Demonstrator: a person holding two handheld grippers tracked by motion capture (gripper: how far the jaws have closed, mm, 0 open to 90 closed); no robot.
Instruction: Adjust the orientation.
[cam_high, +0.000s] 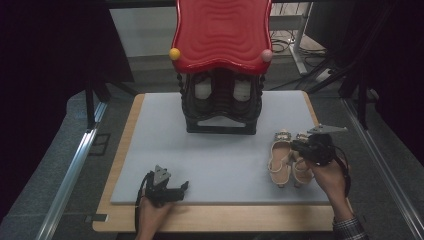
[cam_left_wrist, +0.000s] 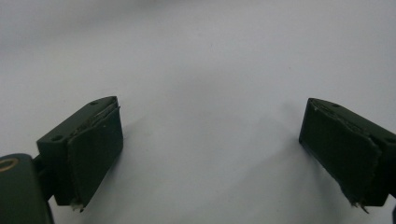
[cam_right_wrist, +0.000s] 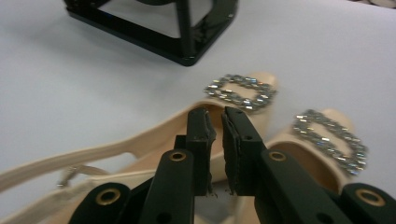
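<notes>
Near the worktop's right edge, our right gripper jaws sit nearly closed between two sandals; pinch looks thin, could slip. Left gripper jaws spread, empty.

The high view looks from above the person's side, facing forward and down, and takes in the whole bench with its grey mat, out to the black rack under the red top at the far end.

The left gripper view rides on the left tool, very close to the mat, looking along its two jaws at plain grey surface; the high view shows that same patch near the front edge, ahead of the left tool.

The right gripper view sits on the right tool, close above the beige shoes, facing the rack's base. It shares shoes and rack with the high view.
</notes>
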